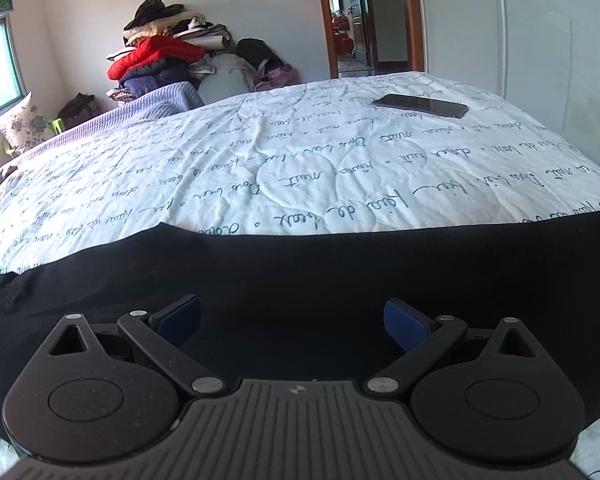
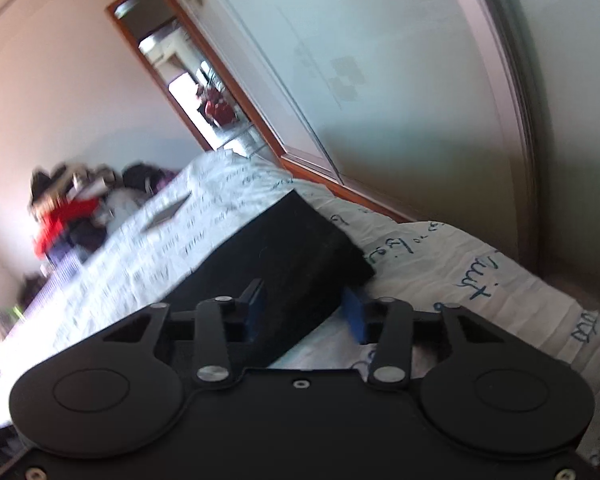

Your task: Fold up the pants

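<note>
Black pants (image 1: 300,272) lie flat across the near part of the bed, filling the lower half of the left wrist view. My left gripper (image 1: 292,320) hovers just over this dark cloth, open, its blue pads (image 1: 404,326) wide apart with nothing between them. In the tilted, blurred right wrist view, the squared end of a pants (image 2: 296,248) leg reaches in between the jaws of my right gripper (image 2: 305,314). One blue pad (image 2: 354,314) stands beside the cloth's edge, with a strip of white sheet showing between them. The other pad lies against the cloth.
The bed is covered by a white quilt (image 1: 300,160) with script lettering. A dark phone (image 1: 420,105) lies on it at the far right. Piled clothes (image 1: 160,56) stand behind the bed against the wall. A wardrobe front (image 2: 420,100) runs close along the bed's right side.
</note>
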A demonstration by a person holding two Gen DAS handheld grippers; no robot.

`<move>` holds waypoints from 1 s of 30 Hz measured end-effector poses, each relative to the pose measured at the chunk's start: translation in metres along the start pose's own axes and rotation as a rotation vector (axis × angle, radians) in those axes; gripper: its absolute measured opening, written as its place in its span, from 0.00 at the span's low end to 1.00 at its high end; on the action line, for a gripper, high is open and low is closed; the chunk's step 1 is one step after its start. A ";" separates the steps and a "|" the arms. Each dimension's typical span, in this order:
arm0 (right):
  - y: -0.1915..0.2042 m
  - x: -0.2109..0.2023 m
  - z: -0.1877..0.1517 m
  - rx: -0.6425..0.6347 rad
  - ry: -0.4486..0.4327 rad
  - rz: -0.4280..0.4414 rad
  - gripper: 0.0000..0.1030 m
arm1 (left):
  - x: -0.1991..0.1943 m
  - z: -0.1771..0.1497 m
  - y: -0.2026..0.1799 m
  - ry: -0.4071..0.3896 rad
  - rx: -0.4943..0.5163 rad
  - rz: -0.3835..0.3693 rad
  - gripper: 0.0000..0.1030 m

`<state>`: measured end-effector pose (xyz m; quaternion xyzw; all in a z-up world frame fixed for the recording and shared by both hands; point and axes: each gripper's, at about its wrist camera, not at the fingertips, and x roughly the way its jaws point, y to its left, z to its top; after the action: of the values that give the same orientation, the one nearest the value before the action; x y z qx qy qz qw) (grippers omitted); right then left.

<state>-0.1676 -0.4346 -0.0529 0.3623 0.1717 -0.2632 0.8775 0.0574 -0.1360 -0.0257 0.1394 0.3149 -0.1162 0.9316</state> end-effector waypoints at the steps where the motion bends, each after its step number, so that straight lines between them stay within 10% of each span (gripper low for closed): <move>1: -0.005 0.002 0.003 0.040 0.002 0.015 0.41 | 0.001 0.001 -0.001 0.001 0.003 -0.005 0.97; 11: -0.042 -0.003 0.003 0.532 0.026 0.177 0.41 | -0.005 0.028 -0.026 0.014 0.013 -0.125 0.96; 25: -0.018 0.014 0.019 0.444 0.112 0.030 0.54 | -0.021 0.023 -0.059 -0.063 0.168 -0.091 0.97; 30: -0.020 0.020 0.017 0.410 0.079 0.058 0.16 | -0.014 0.029 -0.038 -0.039 0.133 -0.080 0.97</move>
<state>-0.1610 -0.4657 -0.0621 0.5481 0.1384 -0.2526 0.7853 0.0508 -0.1792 -0.0016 0.1859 0.2938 -0.1766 0.9208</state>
